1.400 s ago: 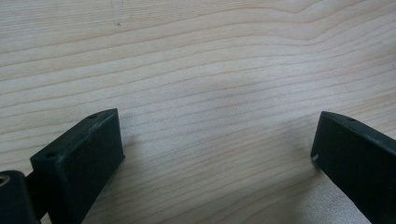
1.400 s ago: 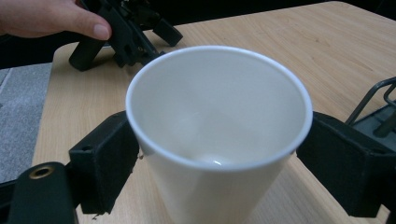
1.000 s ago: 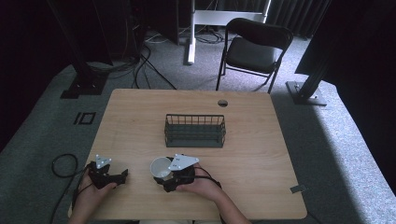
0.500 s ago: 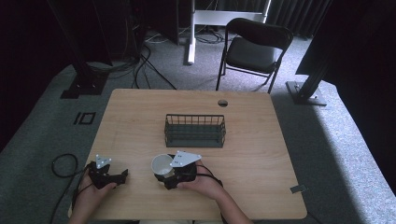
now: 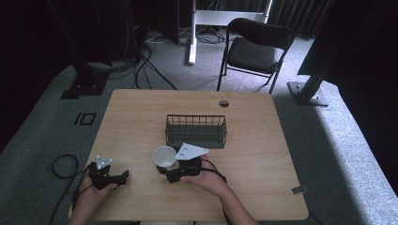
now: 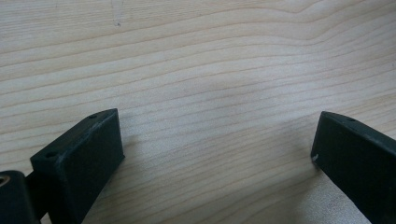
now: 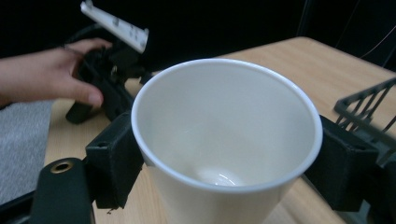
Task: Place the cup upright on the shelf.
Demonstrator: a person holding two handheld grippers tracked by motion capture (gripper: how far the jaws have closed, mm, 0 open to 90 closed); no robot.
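Black tongs (image 5: 174,174) w/ blocky jaws, grey triangular plate, black cable; arms look bare, prob. sleeveless.

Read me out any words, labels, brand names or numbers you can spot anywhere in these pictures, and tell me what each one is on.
None: no readable text in any view.
White paper cup: plain, no print on the parts that show.
Grey plate on the right gripper: small holes, no lettering.
Wire basket, wooden table, left gripper: no labels.
Black square mark on the carpet: a shape, not letters.
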